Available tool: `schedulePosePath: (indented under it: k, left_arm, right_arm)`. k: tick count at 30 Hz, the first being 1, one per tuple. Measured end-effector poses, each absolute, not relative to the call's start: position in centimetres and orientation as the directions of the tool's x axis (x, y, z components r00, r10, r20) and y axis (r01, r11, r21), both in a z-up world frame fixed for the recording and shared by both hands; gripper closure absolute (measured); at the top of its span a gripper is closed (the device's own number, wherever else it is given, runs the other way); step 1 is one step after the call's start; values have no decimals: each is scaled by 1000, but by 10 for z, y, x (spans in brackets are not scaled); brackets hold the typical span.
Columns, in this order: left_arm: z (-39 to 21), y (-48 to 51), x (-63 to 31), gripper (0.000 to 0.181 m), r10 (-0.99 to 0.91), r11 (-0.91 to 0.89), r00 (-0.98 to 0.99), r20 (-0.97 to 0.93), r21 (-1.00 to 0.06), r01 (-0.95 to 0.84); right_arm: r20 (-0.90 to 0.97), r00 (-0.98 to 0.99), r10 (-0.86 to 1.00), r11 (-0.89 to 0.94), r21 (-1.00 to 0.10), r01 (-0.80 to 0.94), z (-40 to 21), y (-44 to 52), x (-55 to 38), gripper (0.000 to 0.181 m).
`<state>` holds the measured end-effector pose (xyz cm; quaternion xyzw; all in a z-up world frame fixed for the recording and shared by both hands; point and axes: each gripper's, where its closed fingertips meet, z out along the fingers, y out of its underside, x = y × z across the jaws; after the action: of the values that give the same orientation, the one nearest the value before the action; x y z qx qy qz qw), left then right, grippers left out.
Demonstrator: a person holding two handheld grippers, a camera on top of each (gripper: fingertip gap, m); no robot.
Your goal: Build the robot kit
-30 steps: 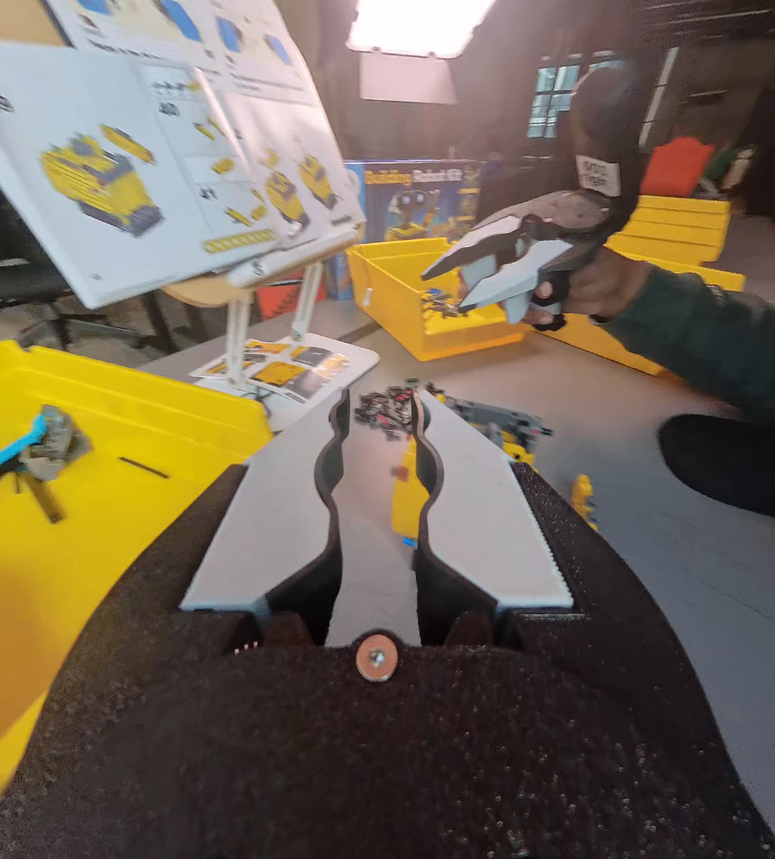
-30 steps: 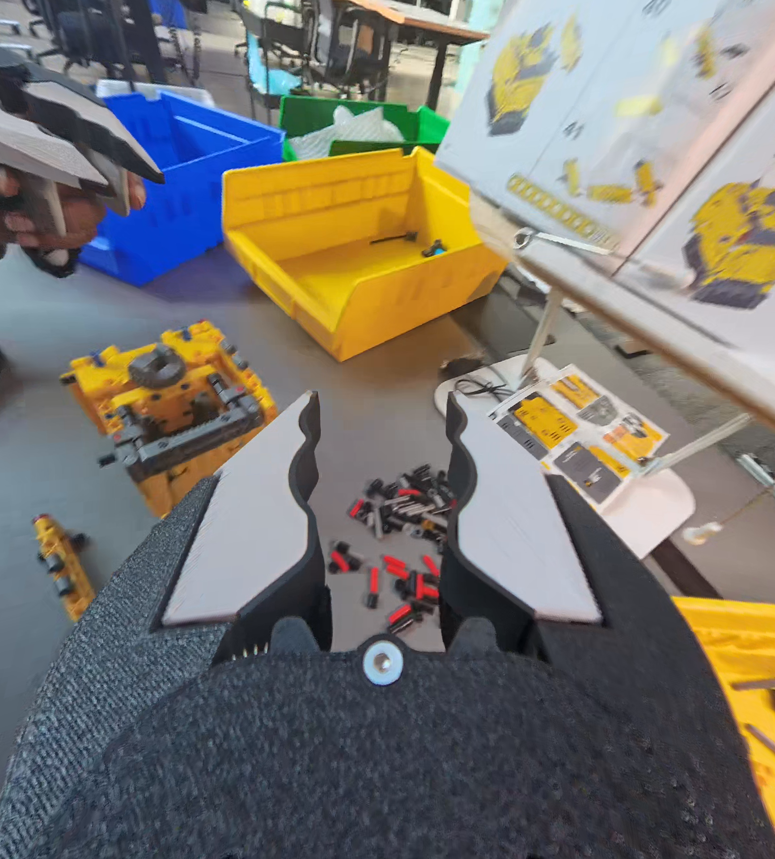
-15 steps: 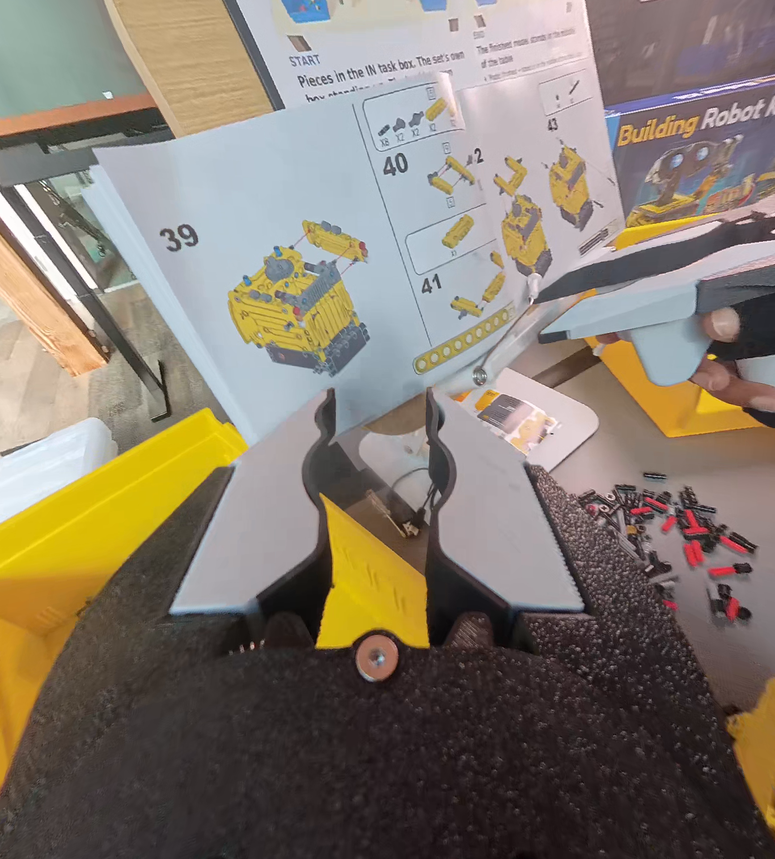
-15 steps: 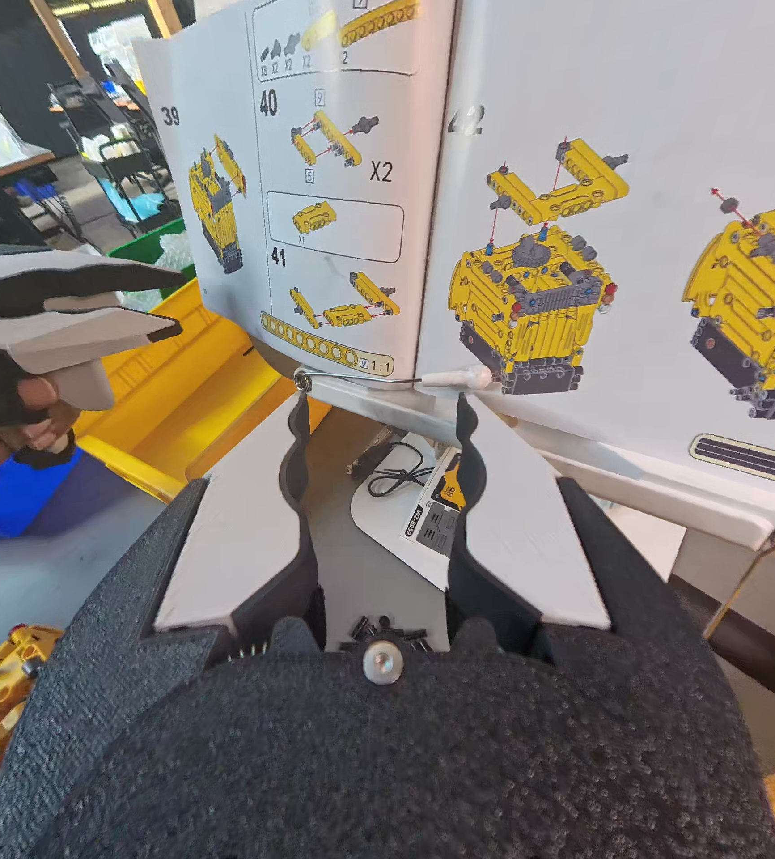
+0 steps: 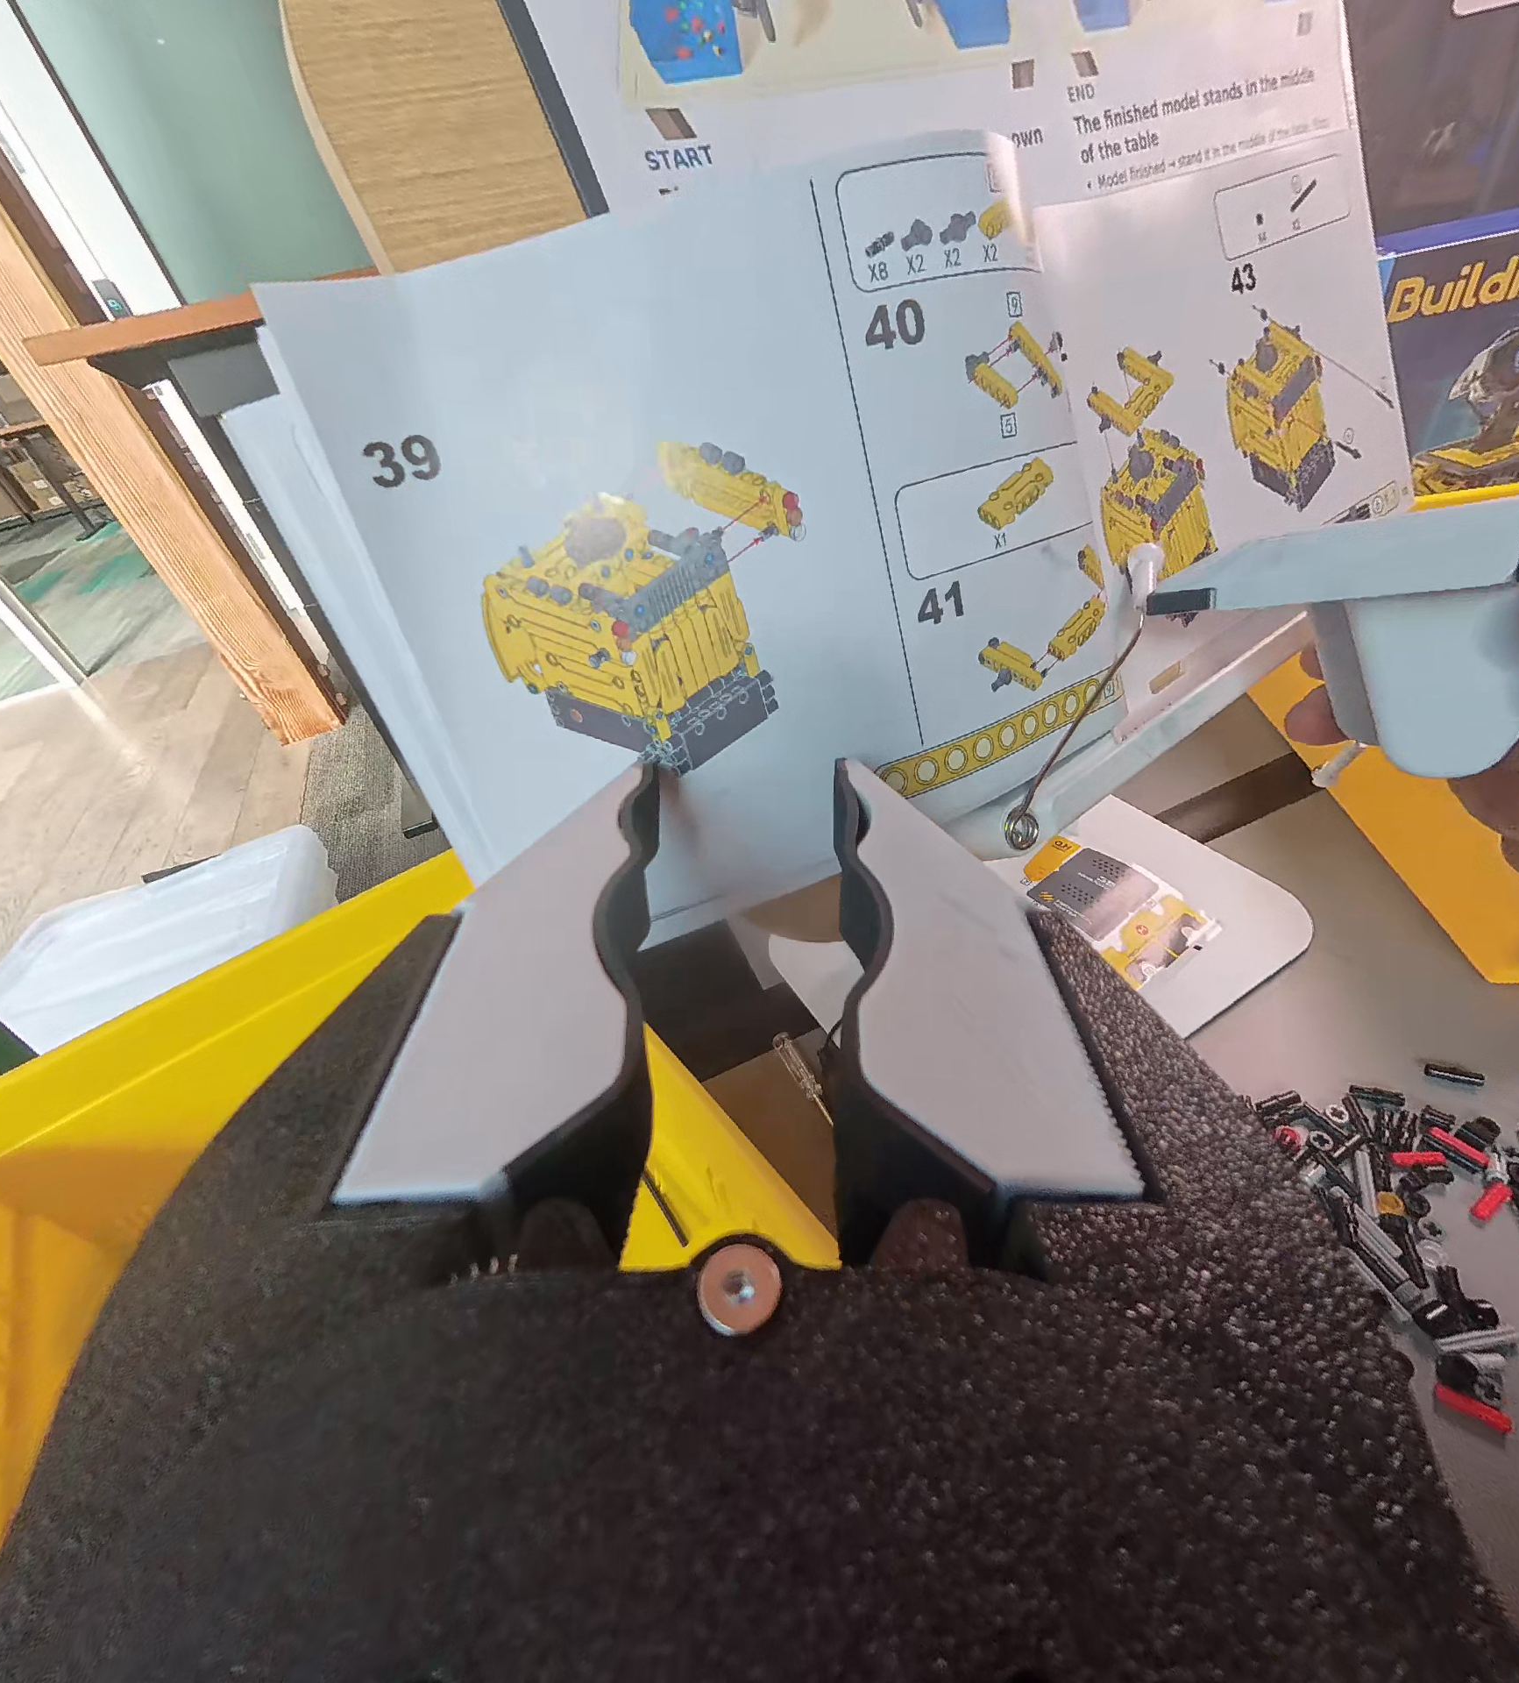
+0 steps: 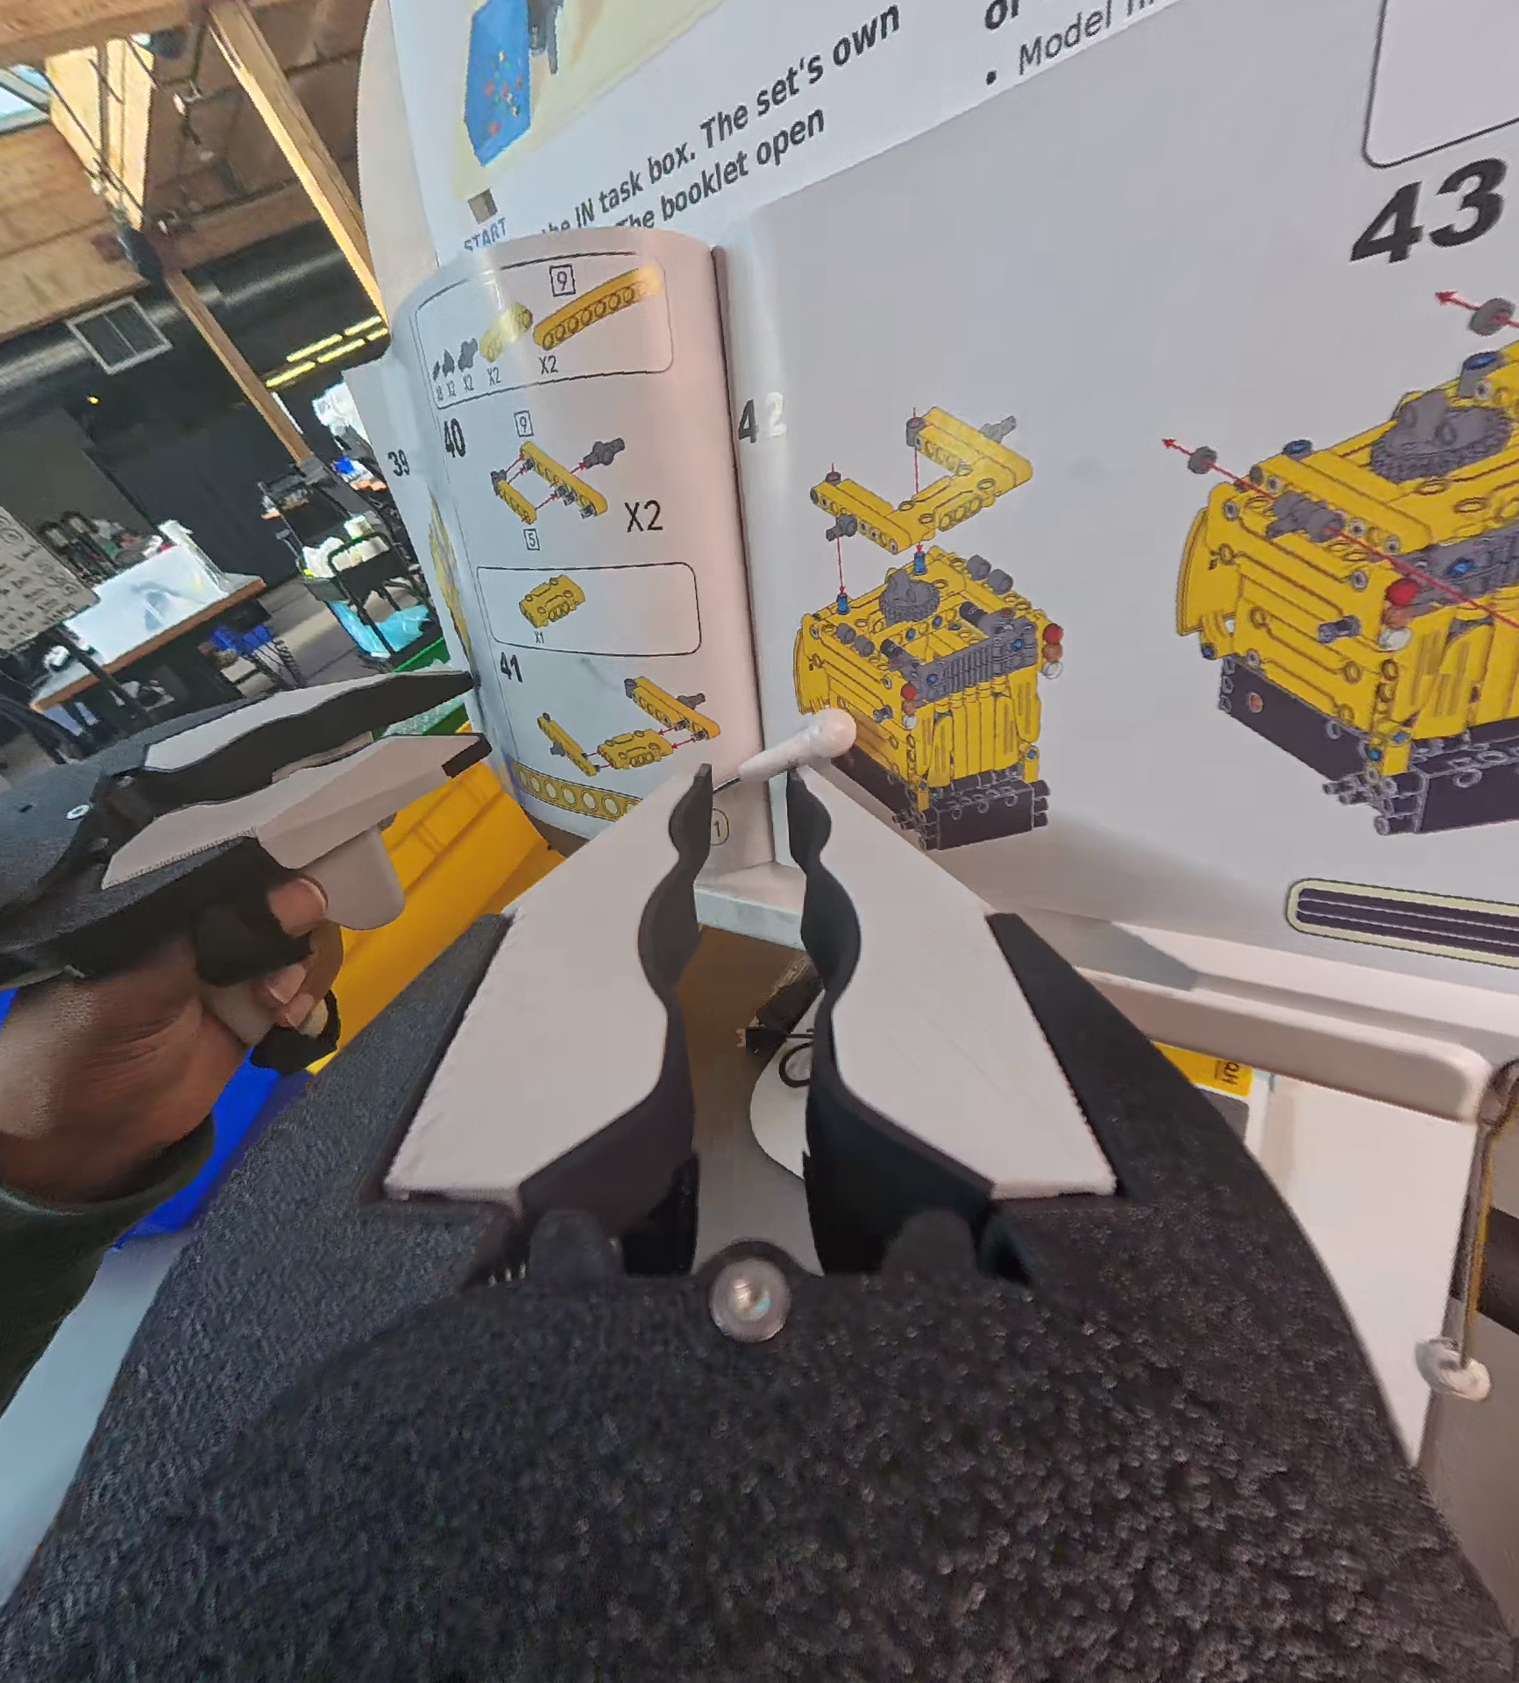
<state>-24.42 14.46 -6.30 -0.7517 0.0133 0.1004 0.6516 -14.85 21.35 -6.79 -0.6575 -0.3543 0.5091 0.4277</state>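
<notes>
Booklet (image 6: 1101,546) blocks ahead; its page clip (image 6: 796,751) perhaps touches right tool (image 6: 746,788).

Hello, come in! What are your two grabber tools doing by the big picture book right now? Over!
Right tool open, tips at the white-tipped page-holder wire on the instruction booklet. Left tool open, empty, near the booklet's lower edge. Yellow bin below it.

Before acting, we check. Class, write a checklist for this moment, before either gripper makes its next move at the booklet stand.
1. Left gripper open and empty: ok.
2. Right gripper tips at the wire page holder: ok.
3. Right jaws clamped on that wire: not ok, a gap shows.
4. Booklet propped on its stand: ok.
5. Middle page lying flat: not ok, it curls.
</notes>
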Motion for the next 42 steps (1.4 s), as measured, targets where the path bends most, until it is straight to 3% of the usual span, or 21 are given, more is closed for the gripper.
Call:
schedulePosePath:
  k: [12, 21, 27, 30, 32, 35, 37, 38, 40, 42]
  left_arm:
    - [-65, 151, -230, 148, 100, -145, 982, -160, -979, -145]
    - [-68, 151, -229, 141, 96, -143, 985, -143, -981, -129]
    - [-51, 143, -233, 138, 85, -94, 991, -107, -991, -99]
    - [-43, 135, -249, 138, 88, -92, 996, -31, -995, -23]
    - [-44, 128, -258, 137, 84, -108, 996, 20, -994, 29]
    - [-46, 109, -270, 137, 96, -103, 995, 9, -995, 19]
    - [-47, 99, -276, 138, 105, -90, 994, -39, -995, -30]
    - [-48, 97, -279, 139, 111, -86, 992, -62, -995, -53]
    - [-52, 98, -280, 138, 111, -102, 991, -73, -993, -61]
    - [-54, 104, -277, 138, 102, -109, 993, -62, -993, -51]
  right_arm:
    - [-431, 251, 867, -450, -893, 24, -70, 216, -150, 169]
    - [-431, 231, 872, -439, -898, -18, -74, 214, -144, 169]
    - [-265, 97, 959, -262, -964, -48, -38, 186, -163, 181]
    - [-64, 153, 986, -89, -982, 166, -52, 174, -185, 181]
    - [28, 199, 980, -3, -988, 153, -43, 173, -188, 181]
    - [15, 342, 940, 2, -999, 39, -27, 186, -164, 158]
    - [-100, 422, 901, -102, -995, -18, -39, 201, -150, 133]
    - [-159, 437, 885, -167, -986, -20, -51, 206, -150, 129]
    - [-222, 438, 871, -239, -971, -18, -66, 211, -157, 139]
    - [-203, 424, 883, -206, -978, -40, -58, 209, -164, 167]
